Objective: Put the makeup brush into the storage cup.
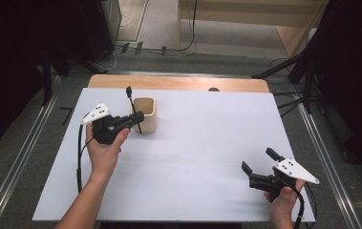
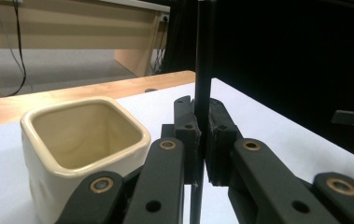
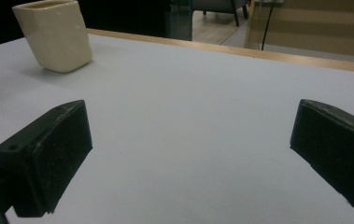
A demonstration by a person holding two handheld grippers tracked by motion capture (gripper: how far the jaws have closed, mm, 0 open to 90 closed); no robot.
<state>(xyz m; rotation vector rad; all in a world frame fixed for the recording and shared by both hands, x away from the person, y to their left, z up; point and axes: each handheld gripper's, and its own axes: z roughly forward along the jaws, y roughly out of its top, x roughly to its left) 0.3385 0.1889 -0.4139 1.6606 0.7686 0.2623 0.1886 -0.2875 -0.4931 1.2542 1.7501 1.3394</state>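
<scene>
holding a thin black stick (image 1: 133, 109) nearly upright, the left gripper (image 1: 138, 117) sits at the left of the worktop (image 1: 202, 143), its jaws pressed tight on the stick's lower half, with the stick's upper end leaning a little away toward the far edge. in the left gripper view the stick (image 2: 203, 70) runs straight up between the two black pads (image 2: 186, 133) and its lower end drops out of sight below them. just to the right of it, touching or nearly touching in the high view, stands a cream square cup (image 1: 145, 114), upright and empty as far as its inside shows (image 2: 83, 135). the step in hand looks like lowering the stick into that cup. to do it well, lift until the stick's lower tip clears the rim, carry it across over the middle of the opening, not over the near wall, and keep it close to upright so the tip does not catch the rim and tip the light cup. lower slowly until the tip meets the bottom, then let the stick lean on a corner before easing the jaws apart. far to the right, near the front edge and well apart from the cup, the right gripper (image 1: 260, 169) rests in the hand with jaws spread wide and nothing between them (image 3: 188, 154); it could steady the cup if needed.
</scene>
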